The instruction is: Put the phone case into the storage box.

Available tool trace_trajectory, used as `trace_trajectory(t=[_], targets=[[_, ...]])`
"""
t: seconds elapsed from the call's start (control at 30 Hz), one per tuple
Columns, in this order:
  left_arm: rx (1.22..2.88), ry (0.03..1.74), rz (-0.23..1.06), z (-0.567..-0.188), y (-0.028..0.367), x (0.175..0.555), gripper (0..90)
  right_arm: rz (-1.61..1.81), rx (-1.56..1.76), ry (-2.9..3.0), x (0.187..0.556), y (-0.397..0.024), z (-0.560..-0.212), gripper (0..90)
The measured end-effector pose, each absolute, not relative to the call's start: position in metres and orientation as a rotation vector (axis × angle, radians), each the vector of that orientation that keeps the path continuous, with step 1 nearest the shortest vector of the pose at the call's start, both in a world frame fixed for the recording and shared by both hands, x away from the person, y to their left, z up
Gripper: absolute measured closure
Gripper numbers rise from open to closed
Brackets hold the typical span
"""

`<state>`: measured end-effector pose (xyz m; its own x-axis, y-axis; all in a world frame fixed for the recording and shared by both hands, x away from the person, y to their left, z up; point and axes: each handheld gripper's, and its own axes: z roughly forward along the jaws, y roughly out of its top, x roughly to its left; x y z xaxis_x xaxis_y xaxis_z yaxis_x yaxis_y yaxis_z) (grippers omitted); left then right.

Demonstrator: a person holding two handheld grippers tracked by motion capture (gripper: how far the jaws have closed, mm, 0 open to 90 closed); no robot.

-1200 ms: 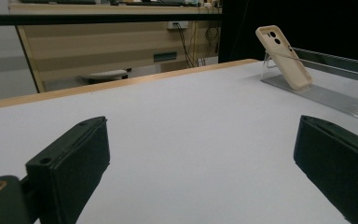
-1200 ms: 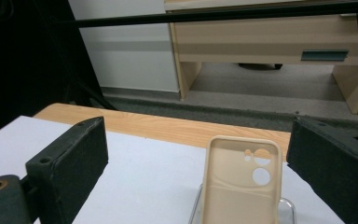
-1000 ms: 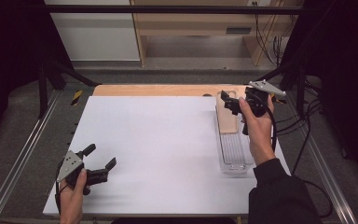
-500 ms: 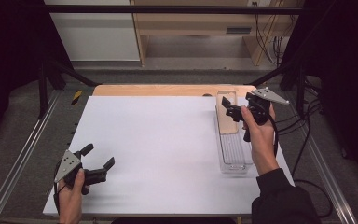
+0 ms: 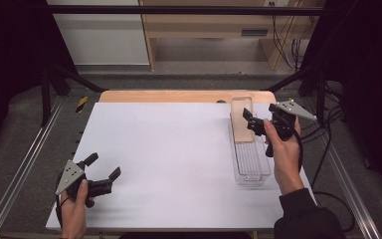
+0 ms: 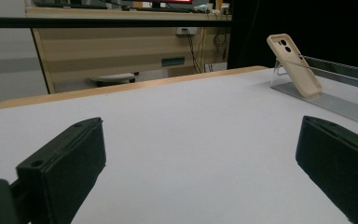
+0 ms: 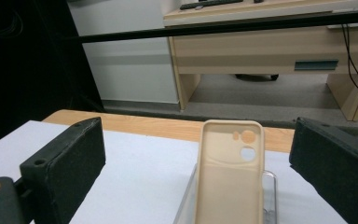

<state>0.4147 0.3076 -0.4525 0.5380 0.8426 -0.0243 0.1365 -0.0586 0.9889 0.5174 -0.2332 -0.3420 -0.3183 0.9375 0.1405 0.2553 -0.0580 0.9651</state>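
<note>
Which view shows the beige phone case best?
The right gripper view: the phone case stands close and central, camera cutouts clear. The left gripper view shows it far off, leaning in the clear tray; the high view shows it small.

A white bench [image 5: 169,149] with a pale wooden strip [image 5: 179,95] along its far edge stands on a grey floor [image 5: 189,79]. Metal rails [image 5: 25,164] run along both its sides, and dark frame bars [image 5: 194,10] cross overhead. Beyond it stands a light wooden desk [image 5: 214,30] with a white cabinet [image 5: 99,32] beside it on the left. Black cables [image 5: 286,35] hang by the desk's right end. Black curtains [image 5: 10,59] close in both sides.
</note>
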Motion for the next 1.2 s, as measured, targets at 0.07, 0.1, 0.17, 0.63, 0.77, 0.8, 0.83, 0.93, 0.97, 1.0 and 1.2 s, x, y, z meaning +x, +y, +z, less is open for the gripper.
trace_trajectory(t=[0.07,0.1,0.17,0.63,0.77,0.8,0.83,0.93,0.97,1.0,1.2], targets=[[1.541,0.863,0.712,-0.452,0.308,0.414,1.0,1.419,1.294,1.597,0.515,-0.236,-0.344,3.8],[1.540,0.862,0.711,-0.453,0.308,0.415,1.0,1.420,1.292,1.600,0.515,-0.237,-0.345,3.8],[1.540,0.865,0.710,-0.453,0.309,0.415,1.0,1.430,1.293,1.596,0.513,-0.240,-0.345,3.8],[1.548,0.853,0.700,-0.453,0.306,0.414,1.0,1.487,1.242,1.550,0.495,-0.258,-0.340,3.9],[1.537,0.859,0.701,-0.452,0.308,0.414,1.1,1.491,1.231,1.542,0.492,-0.262,-0.339,4.0],[1.538,0.858,0.702,-0.452,0.308,0.414,1.1,1.492,1.225,1.540,0.491,-0.263,-0.338,4.1],[1.540,0.856,0.705,-0.452,0.308,0.414,1.1,1.492,1.221,1.538,0.491,-0.264,-0.338,4.0],[1.540,0.857,0.705,-0.452,0.308,0.414,1.1,1.488,1.202,1.539,0.488,-0.266,-0.338,4.0],[1.541,0.857,0.705,-0.452,0.308,0.414,1.1,1.490,1.194,1.536,0.487,-0.267,-0.338,4.0],[1.541,0.857,0.705,-0.452,0.308,0.414,1.1,1.492,1.190,1.535,0.486,-0.268,-0.338,4.0],[1.547,0.859,0.712,-0.452,0.309,0.412,1.3,1.496,1.170,1.522,0.480,-0.273,-0.339,4.0]])
